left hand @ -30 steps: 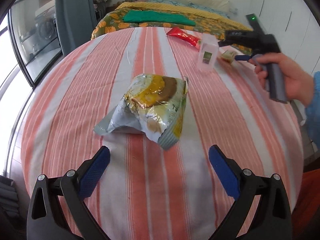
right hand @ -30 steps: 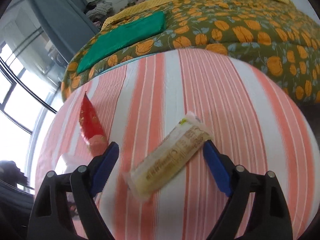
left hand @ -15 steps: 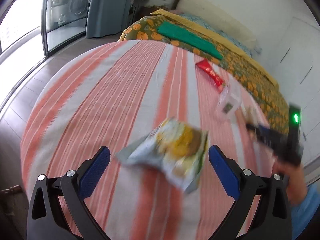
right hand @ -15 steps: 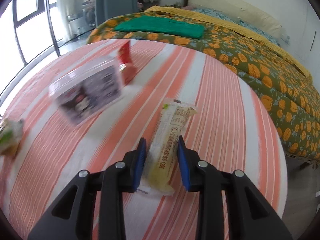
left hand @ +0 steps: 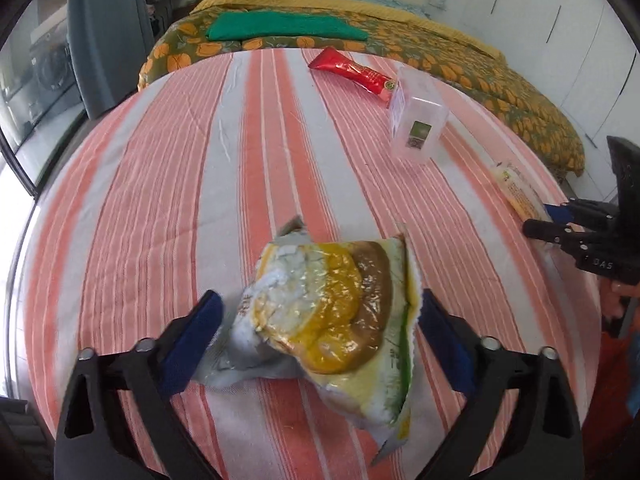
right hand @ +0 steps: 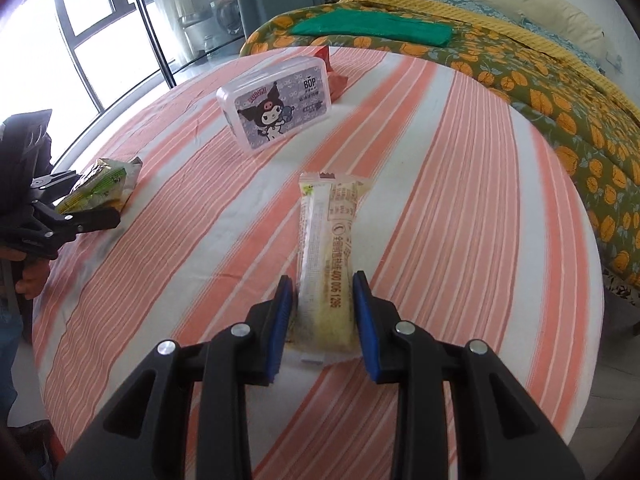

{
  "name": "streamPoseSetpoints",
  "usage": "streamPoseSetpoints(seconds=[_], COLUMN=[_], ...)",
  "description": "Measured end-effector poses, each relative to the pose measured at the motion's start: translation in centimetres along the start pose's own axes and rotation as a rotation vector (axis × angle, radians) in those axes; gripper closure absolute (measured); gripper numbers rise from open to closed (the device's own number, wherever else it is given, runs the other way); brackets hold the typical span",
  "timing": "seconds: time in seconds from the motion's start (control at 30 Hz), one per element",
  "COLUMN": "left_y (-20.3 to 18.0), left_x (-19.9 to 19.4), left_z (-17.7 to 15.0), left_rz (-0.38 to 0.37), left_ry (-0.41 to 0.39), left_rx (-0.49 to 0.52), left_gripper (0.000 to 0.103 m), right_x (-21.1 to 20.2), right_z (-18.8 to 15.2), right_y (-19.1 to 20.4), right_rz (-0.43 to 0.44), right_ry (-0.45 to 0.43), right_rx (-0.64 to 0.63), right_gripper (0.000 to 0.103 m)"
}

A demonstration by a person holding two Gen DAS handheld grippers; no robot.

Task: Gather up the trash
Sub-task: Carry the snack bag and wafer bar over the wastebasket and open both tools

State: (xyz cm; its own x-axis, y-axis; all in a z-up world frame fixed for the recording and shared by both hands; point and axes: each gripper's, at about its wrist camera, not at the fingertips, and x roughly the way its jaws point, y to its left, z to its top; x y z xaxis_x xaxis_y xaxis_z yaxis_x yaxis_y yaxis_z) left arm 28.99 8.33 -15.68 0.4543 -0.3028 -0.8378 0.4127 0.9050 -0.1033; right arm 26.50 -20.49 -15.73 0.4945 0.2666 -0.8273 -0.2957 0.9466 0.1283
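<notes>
A crumpled yellow-and-silver snack bag (left hand: 336, 312) lies on the striped tablecloth (left hand: 168, 184). My left gripper (left hand: 316, 332) is open, with the bag between its blue pads. The bag also shows in the right wrist view (right hand: 100, 188), beside the left gripper (right hand: 80, 216). A long pale wrapper (right hand: 328, 264) lies on the cloth. My right gripper (right hand: 324, 312) is shut on its near end. The wrapper (left hand: 520, 192) and right gripper (left hand: 552, 220) show at the right edge of the left wrist view.
A clear plastic box (right hand: 276, 104) with a cartoon label stands mid-table (left hand: 416, 120). A red tube (left hand: 352, 72) lies behind it. A bed with an orange-flowered cover (right hand: 520, 56) borders the table's far side. Windows (right hand: 80, 20) are at the left.
My left gripper has moved forward so that the snack bag now sits between its pads. My right gripper closed on the long wrapper and holds it.
</notes>
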Motion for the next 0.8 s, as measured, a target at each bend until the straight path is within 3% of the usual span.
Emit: streamPoseSetpoints(seconds=[0.07,0.17,0.27,0.43,0.63,0.8], left_y=[-0.3,-0.7,-2.1,-7.5,-17.0,-27.2], left_x=[-0.2,-0.7,-1.9,-3.4,-3.9,-3.4], left_z=[0.0,0.0,-0.5,-0.6,0.4,0.7], left_rz=[0.015,0.012,0.016,0.002,-0.117,-0.259], left_ry=[-0.011,-0.025,-0.048,-0.095,-0.108,-0.079], left_rx=[0.003,-0.033,-0.044,0.006,0.073,0.17], left_gripper=[0.039,0.053,0.056,0.057,0.057,0.057], right_x=[0.3,0.6,-0.3,-4.1,-11.1,-14.8], right_z=[0.5,1.0,0.8,-1.6,-6.9,-14.0], right_y=[0.2,0.3,-0.1,-0.9,-5.9,-12.9], right_rz=[-0.012,-0.023,0.0,0.009,-0.006,-0.126], right_ry=[0.02,0.026,-0.006,-0.064,-0.131,-0.115], right_rx=[-0.023,-0.028,0.019,0.053,0.173,0.294], right_gripper=[0.073,0.073,0.08,0.08,0.08,0.08])
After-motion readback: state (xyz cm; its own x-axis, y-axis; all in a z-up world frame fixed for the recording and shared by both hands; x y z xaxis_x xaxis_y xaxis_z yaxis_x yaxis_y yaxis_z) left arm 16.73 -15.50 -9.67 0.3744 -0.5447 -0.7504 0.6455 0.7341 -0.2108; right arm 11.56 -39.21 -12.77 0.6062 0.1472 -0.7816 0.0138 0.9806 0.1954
